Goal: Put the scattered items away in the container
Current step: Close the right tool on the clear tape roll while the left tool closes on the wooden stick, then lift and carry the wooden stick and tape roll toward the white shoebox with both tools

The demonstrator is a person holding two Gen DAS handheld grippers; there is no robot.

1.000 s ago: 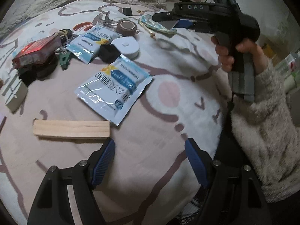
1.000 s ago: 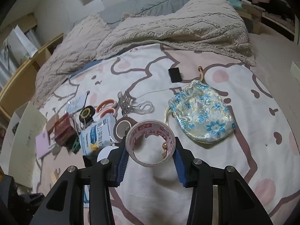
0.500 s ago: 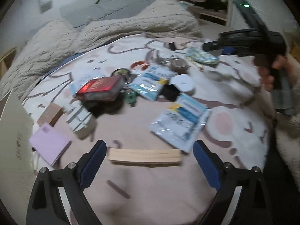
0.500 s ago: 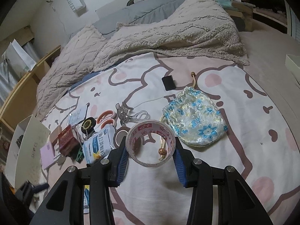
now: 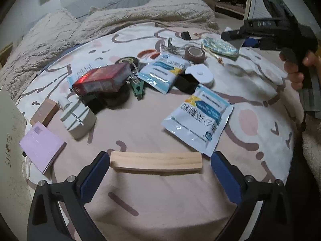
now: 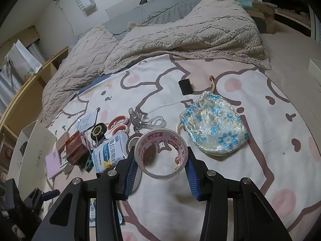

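Observation:
My left gripper is open, its blue pads either side of a wooden block lying on the bedsheet. My right gripper is shut on a roll of clear printed tape, held above the bed; it also shows at the right of the left wrist view. Scattered items lie on the sheet: two white-blue sachets, a red box, a brown tape roll, a white round case, a floral pouch. A white box stands at the left bed edge.
A pink notepad, a grey-green tool, a small cardboard block, a green clip, scissors and a black square lie around. A beige blanket is heaped at the far end.
My left gripper has swung left and back, so the wooden block now sits centred between its open pads. My right gripper has kept hold of the tape and risen slightly.

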